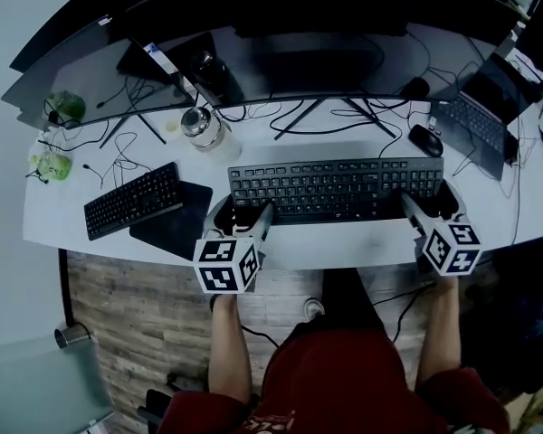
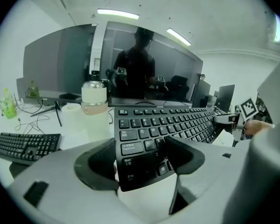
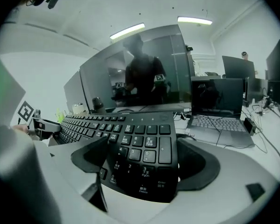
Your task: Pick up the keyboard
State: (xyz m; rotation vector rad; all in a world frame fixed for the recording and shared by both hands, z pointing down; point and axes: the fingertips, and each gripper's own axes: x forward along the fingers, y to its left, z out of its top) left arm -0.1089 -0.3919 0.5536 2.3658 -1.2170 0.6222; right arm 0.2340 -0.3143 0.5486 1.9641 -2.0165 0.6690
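Observation:
A wide black keyboard (image 1: 335,188) lies across the middle of the white desk (image 1: 344,247), near its front edge. My left gripper (image 1: 244,213) holds its left front corner. In the left gripper view the jaws of that gripper (image 2: 140,155) close on the keyboard (image 2: 168,125), one on the keys and one at the outer edge. My right gripper (image 1: 432,204) grips the right end. In the right gripper view that gripper (image 3: 142,162) pinches the number-pad end of the keyboard (image 3: 130,139). Whether the keyboard is off the desk I cannot tell.
A smaller black keyboard (image 1: 133,200) and a dark pad (image 1: 172,224) lie to the left. A clear jar (image 1: 204,125) stands behind the left corner. A mouse (image 1: 425,139) and a laptop (image 1: 484,116) sit at the right. Monitors (image 1: 281,16) and cables fill the back.

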